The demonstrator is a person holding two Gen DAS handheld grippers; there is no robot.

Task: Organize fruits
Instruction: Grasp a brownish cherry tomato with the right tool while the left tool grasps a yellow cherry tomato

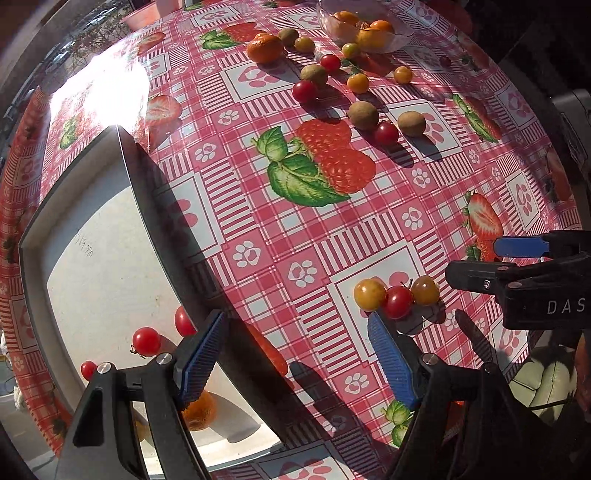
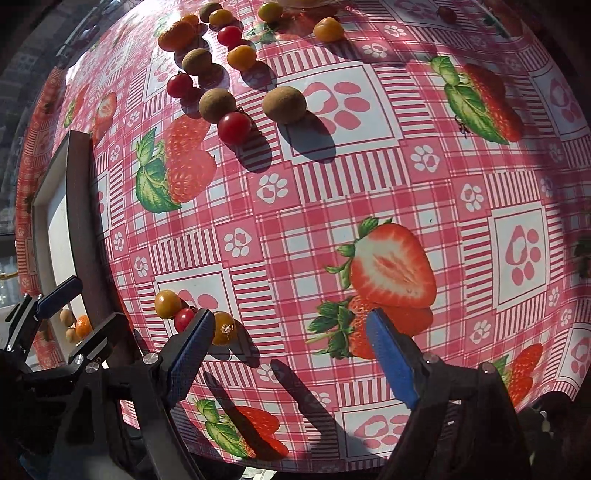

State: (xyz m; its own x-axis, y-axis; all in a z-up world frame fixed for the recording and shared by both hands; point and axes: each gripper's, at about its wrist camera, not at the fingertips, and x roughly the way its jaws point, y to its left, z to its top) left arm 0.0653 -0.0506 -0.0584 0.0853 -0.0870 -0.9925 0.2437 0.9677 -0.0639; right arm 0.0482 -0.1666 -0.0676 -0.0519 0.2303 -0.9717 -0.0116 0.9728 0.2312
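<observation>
Table w/ strawberry-print cloth [image 2: 332, 192] carries scattered fruits [image 2: 284, 104], glass bowl [image 1: 328, 20], white tray [image 1: 33, 236].

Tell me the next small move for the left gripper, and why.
Probably shift the left gripper right and lower it over the red tomato in the nearest cluster. Its jaws are open and empty, the tomato lies just beyond its right finger, and three red tomatoes already sit in the tray. The yellow tomatoes touching it may get nudged.

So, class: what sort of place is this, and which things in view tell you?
Probably a home dining or kitchen table by a sunny window: a strawberry-print tablecloth, loose tomatoes and kiwis, a glass bowl and a white tray.
</observation>
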